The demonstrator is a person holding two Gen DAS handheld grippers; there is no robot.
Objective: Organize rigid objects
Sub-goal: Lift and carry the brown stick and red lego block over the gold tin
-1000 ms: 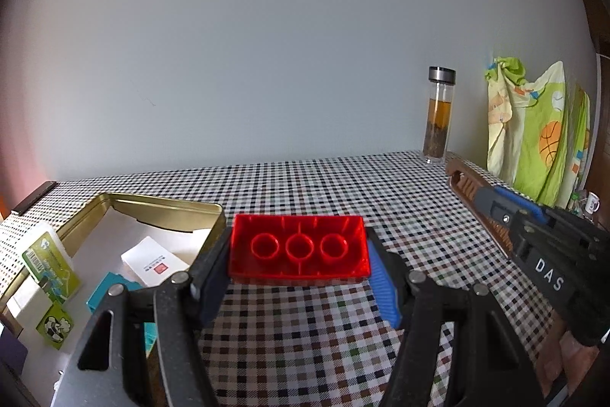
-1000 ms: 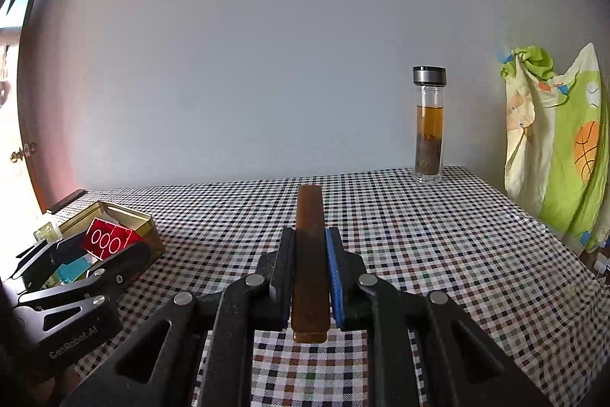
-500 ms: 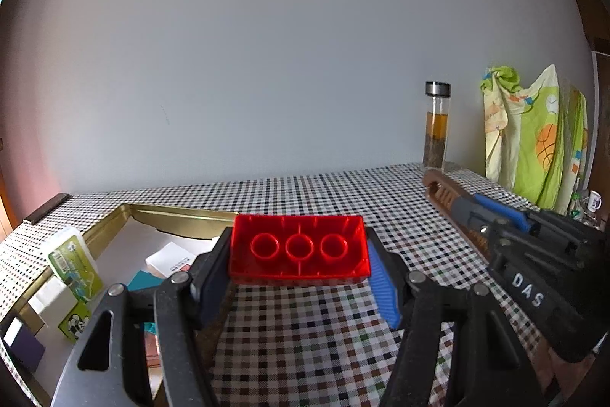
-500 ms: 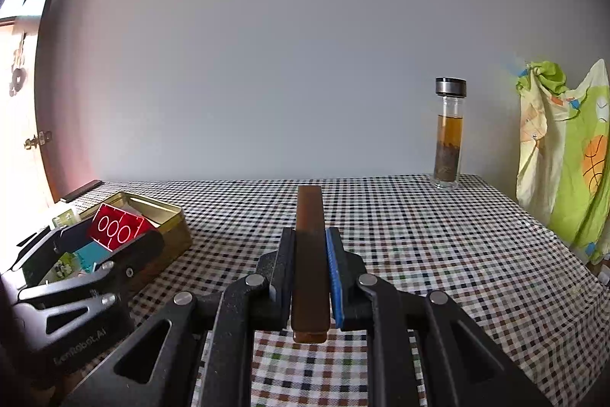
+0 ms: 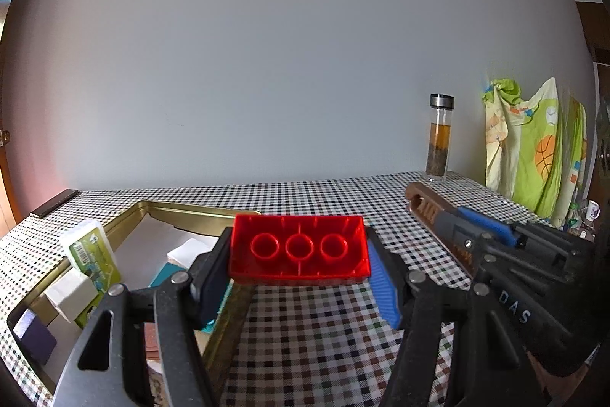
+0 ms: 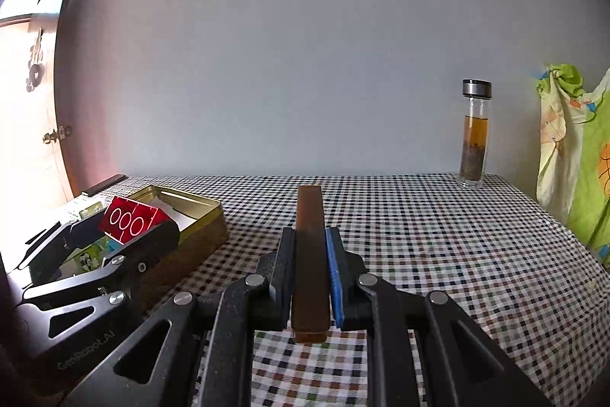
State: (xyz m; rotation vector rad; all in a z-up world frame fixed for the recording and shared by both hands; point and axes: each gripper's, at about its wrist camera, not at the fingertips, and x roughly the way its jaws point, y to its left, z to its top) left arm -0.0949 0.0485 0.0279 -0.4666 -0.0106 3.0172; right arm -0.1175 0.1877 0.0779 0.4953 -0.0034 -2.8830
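A translucent red building brick (image 5: 299,248) is clamped between the pads of my left gripper (image 5: 299,254), underside rings facing the camera. It hangs over the right rim of an open gold tin (image 5: 183,210). From the right wrist view the same brick (image 6: 131,220) and left gripper (image 6: 126,227) show above the tin (image 6: 198,212). My right gripper (image 6: 310,254) is shut on a thin brown wooden bar (image 6: 309,227) that sticks out forward above the checked tablecloth. That bar (image 5: 423,203) and the right gripper (image 5: 450,220) appear at the right of the left wrist view.
The tin holds a green card packet (image 5: 93,248), white boxes (image 5: 70,292), a teal piece and a purple block (image 5: 36,334). A glass tea bottle (image 6: 474,134) stands at the table's back right. A green patterned cloth (image 6: 575,155) hangs past the right edge. A dark flat bar (image 5: 53,203) lies at the back left.
Both grippers have shifted left across the table towards the tin; the tin now fills more of both views. Their grips on the brick and the bar are unchanged.
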